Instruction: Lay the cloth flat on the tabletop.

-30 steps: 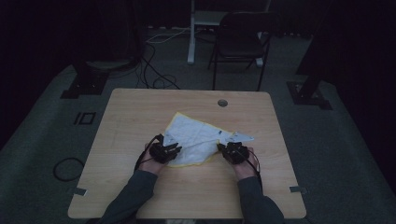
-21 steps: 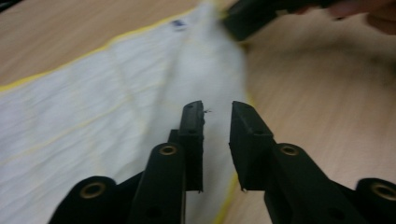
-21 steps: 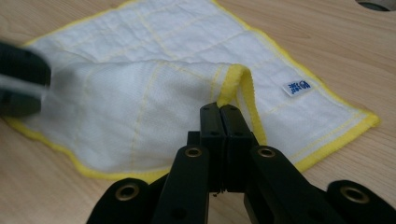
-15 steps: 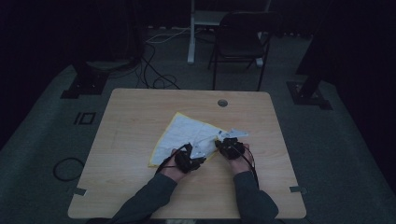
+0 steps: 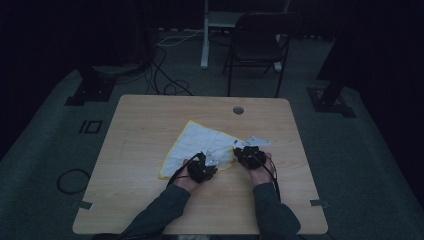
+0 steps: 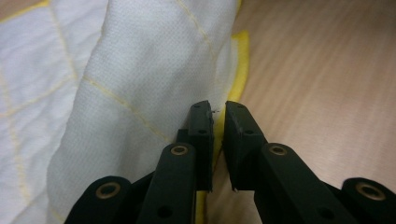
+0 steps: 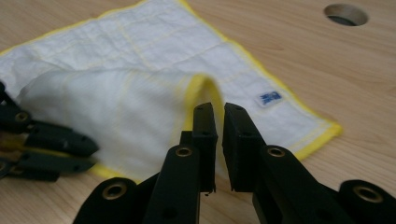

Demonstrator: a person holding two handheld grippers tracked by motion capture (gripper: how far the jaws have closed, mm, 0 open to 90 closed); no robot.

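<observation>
A white cloth with a yellow hem (image 5: 197,142) lies on the wooden table (image 5: 145,125), its near edge bunched into a raised fold (image 7: 116,102). My left gripper (image 5: 211,164) sits at that near edge. Its jaws have just been opening and stand a narrow slit apart (image 6: 218,109), with the fold (image 6: 140,84) against the left jaw and nothing pinched. My right gripper (image 5: 240,150) is close beside it at the cloth's near right. Its jaws have just been opening too (image 7: 219,109), and the yellow hem loop (image 7: 203,88) stands right behind the tips. The left gripper's fingers (image 7: 60,140) rest at the fold's far end.
A cable hole (image 5: 238,110) is in the table's far side, right of centre. A blue label (image 7: 270,98) is sewn near the cloth's corner. A dark chair (image 5: 260,45) stands beyond the table, and cables lie on the floor (image 5: 165,80).
The left hand has moved right, toward the right gripper, and the cloth's near left part has bunched up with it. The right hand has stayed put.
</observation>
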